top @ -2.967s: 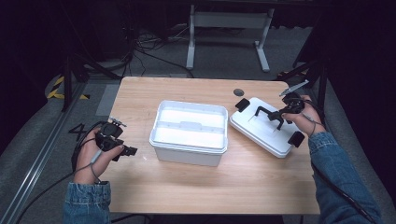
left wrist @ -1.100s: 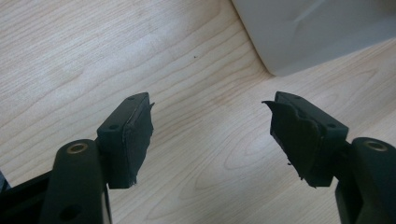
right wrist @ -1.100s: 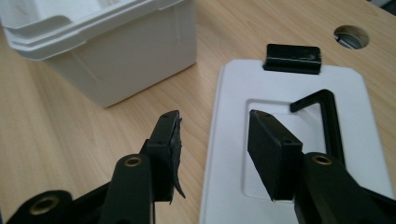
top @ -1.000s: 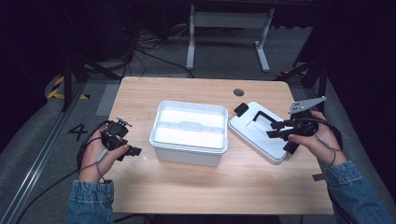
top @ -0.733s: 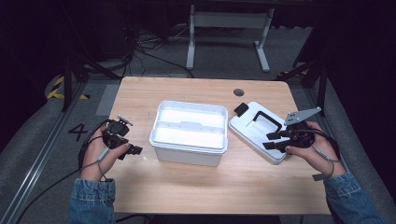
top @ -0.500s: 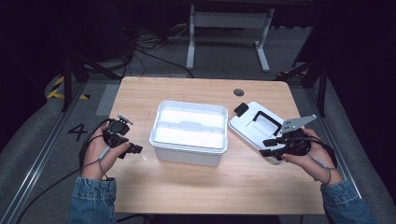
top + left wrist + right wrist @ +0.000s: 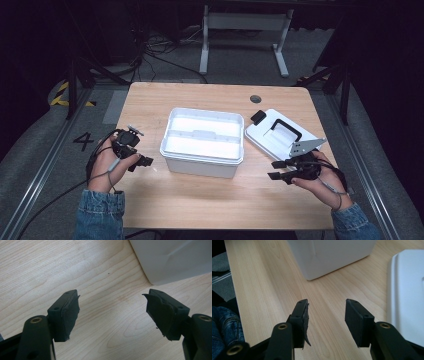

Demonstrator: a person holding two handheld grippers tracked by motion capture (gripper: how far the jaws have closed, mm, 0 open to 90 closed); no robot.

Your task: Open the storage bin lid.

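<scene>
A white open box (image 7: 202,142) stands in the middle of the wooden table (image 7: 195,200). Its white lid (image 7: 272,137), with a black handle (image 7: 287,131), lies flat to the right of it. My right gripper (image 7: 274,170) hovers low over the table just in front of the lid, open, nothing between its jaws; its own view shows the box corner (image 7: 329,257) ahead and the lid edge (image 7: 404,295) at the right. My left gripper (image 7: 142,162) rests at the box's left, open and empty, with the box corner (image 7: 172,260) close by.
A small dark round grommet (image 7: 255,99) sits in the table near its far edge. A white desk frame (image 7: 245,22) stands on the floor behind. Bare wood lies in front of the box and along the near edge.
My right gripper has come off the lid and moved toward me and down, to the table in front of the lid. The lid stays where it lay. The left gripper has not moved.
</scene>
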